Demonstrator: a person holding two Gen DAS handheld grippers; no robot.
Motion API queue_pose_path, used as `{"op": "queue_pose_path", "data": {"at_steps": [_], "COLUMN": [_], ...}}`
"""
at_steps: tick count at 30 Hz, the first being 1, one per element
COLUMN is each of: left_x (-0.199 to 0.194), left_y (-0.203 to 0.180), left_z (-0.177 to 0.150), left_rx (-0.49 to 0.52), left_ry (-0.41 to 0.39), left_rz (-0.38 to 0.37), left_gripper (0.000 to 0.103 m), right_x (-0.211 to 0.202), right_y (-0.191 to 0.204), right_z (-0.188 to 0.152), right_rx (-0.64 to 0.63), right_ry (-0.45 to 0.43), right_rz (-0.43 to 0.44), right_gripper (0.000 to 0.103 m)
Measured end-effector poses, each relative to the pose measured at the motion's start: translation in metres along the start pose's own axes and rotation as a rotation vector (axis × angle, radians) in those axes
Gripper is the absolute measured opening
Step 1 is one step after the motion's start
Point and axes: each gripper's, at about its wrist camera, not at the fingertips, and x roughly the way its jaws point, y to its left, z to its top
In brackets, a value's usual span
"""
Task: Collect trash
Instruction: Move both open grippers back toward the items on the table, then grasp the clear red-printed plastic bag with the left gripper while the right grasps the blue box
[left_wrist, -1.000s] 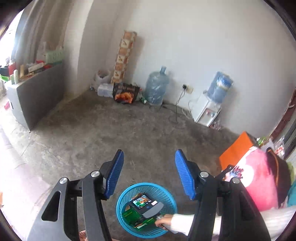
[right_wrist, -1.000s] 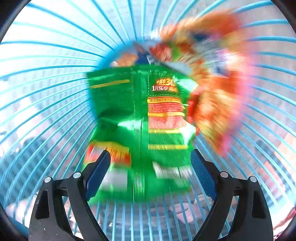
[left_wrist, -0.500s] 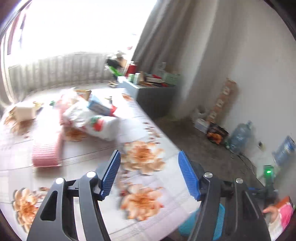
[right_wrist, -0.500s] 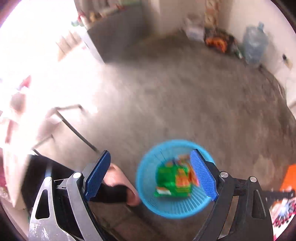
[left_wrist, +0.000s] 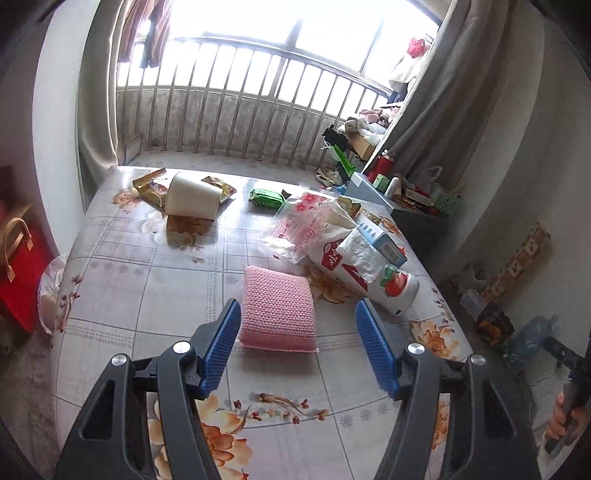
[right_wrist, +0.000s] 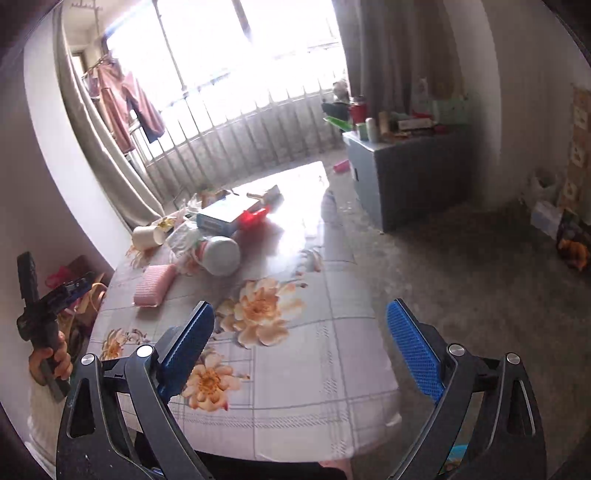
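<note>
My left gripper (left_wrist: 297, 343) is open and empty above the flowered table (left_wrist: 155, 295), just short of a pink sponge (left_wrist: 279, 314). Beyond lie a white paper pack with a red print (left_wrist: 369, 275), a clear plastic bag (left_wrist: 306, 225), a green wrapper (left_wrist: 266, 197), a gold snack bag (left_wrist: 149, 186) and a white roll (left_wrist: 190, 199). My right gripper (right_wrist: 301, 347) is open and empty over the table's near corner (right_wrist: 295, 398). The sponge (right_wrist: 153, 282) and a white cup (right_wrist: 147, 234) show far left. A sliver of the blue basket (right_wrist: 456, 456) shows bottom right.
A grey cabinet (right_wrist: 406, 173) with bottles stands to the right of the table. A red bag (left_wrist: 20, 266) sits on the floor at left. A railing and window (left_wrist: 258, 110) lie behind. Water jugs (left_wrist: 532, 336) and boxes line the right wall.
Both grippers have swung up from the blue basket on the floor to face the table. The right gripper left the snack wrappers in the basket.
</note>
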Motion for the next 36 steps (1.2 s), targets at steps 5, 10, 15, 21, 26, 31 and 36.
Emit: {"op": "queue_pose_path", "data": {"at_steps": [5, 10, 15, 21, 26, 31, 36], "left_x": [0.062, 0.132, 0.197, 0.230, 0.210, 0.170, 0.135], "left_y": [-0.008, -0.017, -0.036, -0.048, -0.036, -0.037, -0.032], "left_z": [0.033, 0.068, 0.095, 0.098, 0.102, 0.104, 0.101], "left_rx": [0.082, 0.085, 0.153, 0.222, 0.174, 0.187, 0.169], "left_ry": [0.022, 0.073, 0.126, 0.159, 0.106, 0.006, -0.051], "left_rz": [0.047, -0.049, 0.012, 0.122, 0.106, 0.106, 0.070], "left_gripper": [0.063, 0.077, 0.077, 0.024, 0.002, 0.000, 0.000], "right_x": [0.027, 0.066, 0.090, 0.101, 0.128, 0.190, 0.256], "right_y": [0.034, 0.054, 0.063, 0.075, 0.084, 0.097, 0.107], "right_z": [0.012, 0.027, 0.044, 0.058, 0.074, 0.108, 0.138], "right_rx": [-0.155, -0.183, -0.195, -0.244, -0.244, -0.161, -0.082], "right_ry": [-0.021, 0.030, 0.057, 0.057, 0.104, 0.258, 0.440], "right_rz": [-0.060, -0.007, 0.028, 0.041, 0.104, 0.211, 0.175], "right_gripper": [0.091, 0.092, 0.092, 0.092, 0.093, 0.094, 0.094]}}
